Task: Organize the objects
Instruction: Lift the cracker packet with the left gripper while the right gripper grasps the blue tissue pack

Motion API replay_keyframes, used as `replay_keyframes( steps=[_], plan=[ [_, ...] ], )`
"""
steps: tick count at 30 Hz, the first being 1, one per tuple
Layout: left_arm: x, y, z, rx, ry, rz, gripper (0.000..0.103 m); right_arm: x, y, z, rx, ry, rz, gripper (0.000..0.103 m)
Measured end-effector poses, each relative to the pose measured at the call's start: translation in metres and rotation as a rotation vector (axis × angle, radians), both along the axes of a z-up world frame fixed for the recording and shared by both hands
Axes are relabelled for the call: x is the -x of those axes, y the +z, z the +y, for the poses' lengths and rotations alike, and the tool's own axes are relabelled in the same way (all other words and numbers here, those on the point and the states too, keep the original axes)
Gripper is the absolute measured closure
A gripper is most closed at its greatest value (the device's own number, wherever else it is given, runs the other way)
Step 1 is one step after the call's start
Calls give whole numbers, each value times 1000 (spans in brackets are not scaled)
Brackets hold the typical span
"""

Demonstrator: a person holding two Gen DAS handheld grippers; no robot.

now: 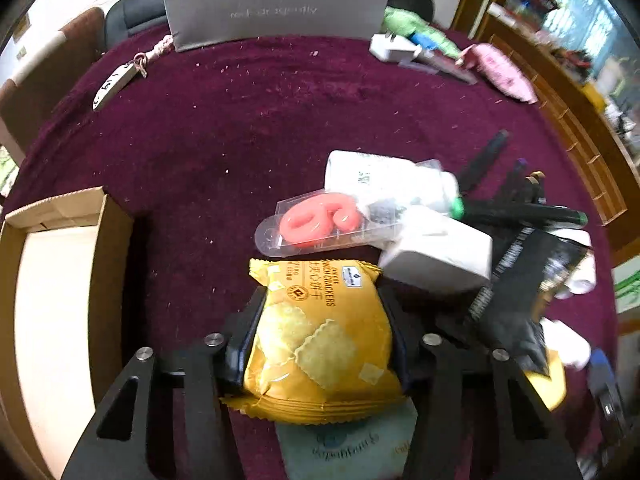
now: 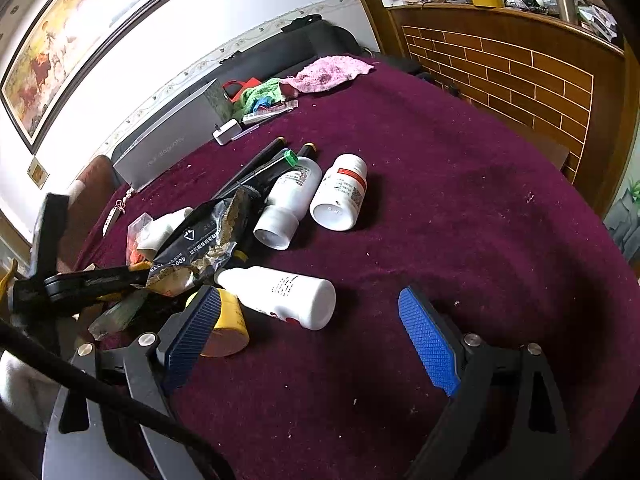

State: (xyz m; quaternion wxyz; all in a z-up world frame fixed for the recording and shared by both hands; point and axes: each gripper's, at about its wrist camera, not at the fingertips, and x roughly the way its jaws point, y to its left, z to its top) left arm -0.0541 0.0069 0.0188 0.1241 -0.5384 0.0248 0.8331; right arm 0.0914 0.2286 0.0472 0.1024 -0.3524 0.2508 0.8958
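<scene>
My left gripper (image 1: 320,300) is shut on a yellow cracker packet (image 1: 320,344), held just above the maroon tablecloth (image 1: 220,140). An open cardboard box (image 1: 60,300) stands to its left. Beyond the packet lies a pile: a red "6" candle in clear packaging (image 1: 320,222), white bottles (image 1: 384,178), a white box (image 1: 440,256), black markers (image 1: 520,212) and a black foil pouch (image 1: 528,280). My right gripper (image 2: 316,332) is open and empty over the cloth. A white bottle (image 2: 284,294) lies just ahead of it, two more white bottles (image 2: 316,196) farther off.
A grey flat box (image 1: 276,8) stands at the far table edge, with a white charger (image 1: 394,48), green and pink cloths (image 2: 328,72) near it. A keychain tag (image 1: 116,84) lies far left. A yellow roll (image 2: 228,328) sits by my right gripper's left finger. A wooden counter (image 2: 520,68) is at right.
</scene>
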Motion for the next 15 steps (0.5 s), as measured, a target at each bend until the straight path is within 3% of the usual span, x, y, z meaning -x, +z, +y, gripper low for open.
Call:
replay_keyframes(
  steps=[2,11,15],
  plan=[
    [-11,8,-8,-23,-4,42,58,0,0,0,-3,0,-5,11],
    [-70,59,-67,-284,35,188,58,4,-1,-4,-31,5,-33,11],
    [-96,78,-95,-331,47,300,58,3,11,-17,-66,61,-52,13]
  ],
)
